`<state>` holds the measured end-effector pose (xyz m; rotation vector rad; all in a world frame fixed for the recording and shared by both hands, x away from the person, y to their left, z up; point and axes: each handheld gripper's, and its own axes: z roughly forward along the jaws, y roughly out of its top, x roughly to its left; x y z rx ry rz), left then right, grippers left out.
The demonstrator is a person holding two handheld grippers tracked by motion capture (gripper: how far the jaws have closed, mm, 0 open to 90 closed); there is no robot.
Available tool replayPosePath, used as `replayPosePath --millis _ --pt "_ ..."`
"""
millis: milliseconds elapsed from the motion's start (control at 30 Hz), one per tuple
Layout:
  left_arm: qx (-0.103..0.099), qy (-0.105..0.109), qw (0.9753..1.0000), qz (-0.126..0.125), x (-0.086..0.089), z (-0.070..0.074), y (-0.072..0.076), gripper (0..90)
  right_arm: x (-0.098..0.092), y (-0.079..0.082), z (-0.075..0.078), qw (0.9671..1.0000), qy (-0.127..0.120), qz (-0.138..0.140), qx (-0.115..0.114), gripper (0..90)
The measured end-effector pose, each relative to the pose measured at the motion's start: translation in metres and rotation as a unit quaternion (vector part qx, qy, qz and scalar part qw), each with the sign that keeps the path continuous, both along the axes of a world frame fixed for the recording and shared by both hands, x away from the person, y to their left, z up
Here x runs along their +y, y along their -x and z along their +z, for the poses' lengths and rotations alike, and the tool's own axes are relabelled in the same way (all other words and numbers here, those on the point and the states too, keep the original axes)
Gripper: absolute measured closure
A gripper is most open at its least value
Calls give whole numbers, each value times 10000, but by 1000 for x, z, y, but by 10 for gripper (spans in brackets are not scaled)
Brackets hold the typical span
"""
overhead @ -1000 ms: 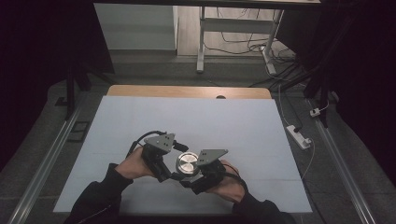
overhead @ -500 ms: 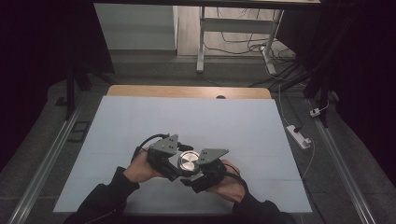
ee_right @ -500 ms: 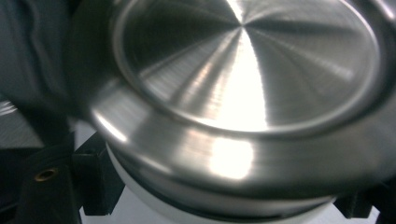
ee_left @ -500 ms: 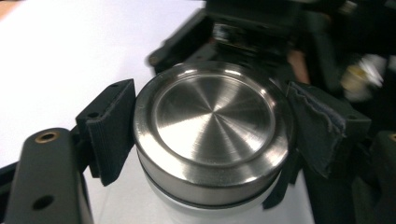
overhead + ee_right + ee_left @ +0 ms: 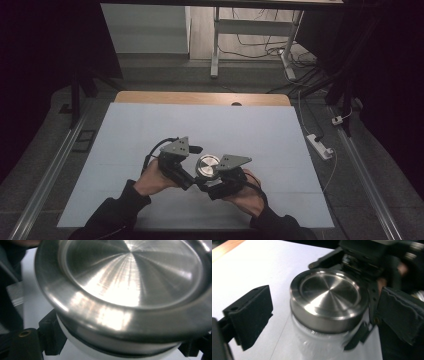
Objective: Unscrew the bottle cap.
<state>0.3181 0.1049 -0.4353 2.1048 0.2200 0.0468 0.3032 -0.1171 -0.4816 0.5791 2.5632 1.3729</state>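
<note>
Near edge of the table (image 5: pixel 125 200), middle: we see both forearms come in from below, each hand carrying a claw. Between them stands a jar (image 5: pixel 206 167), a clear glass body under a brushed metal lid (image 5: pixel 328 293).

Right claw (image 5: pixel 212 179): in the right gripper view its black jaws sit low on either side of the glass body, close under the lid's rim, and we read it as clenched on the jar (image 5: pixel 120 345). The lid (image 5: pixel 130 280) looms very near the camera there.

Left claw (image 5: pixel 186 176): released. In the left gripper view its two padded jaws stand wide apart, one on each side of the lid, neither touching it; the near-left pad (image 5: pixel 249 315) is clear of the metal with bare table between. The left claw sits just beside the jar on its left.

Farther out, the pale table surface runs bare to its far edge, where a strip of wood (image 5: pixel 200 97) shows. Beyond that, on the floor, we note a white frame leg (image 5: pixel 215 45), loose cables and, off the right edge, a power strip (image 5: pixel 320 146).
</note>
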Motion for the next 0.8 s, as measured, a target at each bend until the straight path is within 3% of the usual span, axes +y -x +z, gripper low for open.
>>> replayPosePath --millis 133,300,367,433,533,667,733,800 --pt "-193 -243 9983 -484 5 2 3 54 6 5 -2 9990 11 451 79 154" --pt "-221 -413 9943 -962 -2 0 8 104 13 14 -2 9954 43 954 85 154" --pt "-263 -428 9928 -1092 -4 -1 10 149 14 17 -1 9940 37 1093 48 154" --pt "-324 -313 9931 -1086 -4 -1 12 185 14 18 0 9934 40 1144 -7 154" --pt "-267 -177 9962 -808 -4 -3 11 192 13 17 1 9946 40 1031 -45 154" --pt "-224 -161 9996 69 -14 -5 13 194 9 10 1 9982 57 595 -29 154" --pt "-233 -172 9975 651 -21 -6 17 193 6 6 0 9996 71 288 -21 153" --pt "-293 -224 9929 1132 -30 -7 21 192 4 3 0 9999 103 -14 -51 154"
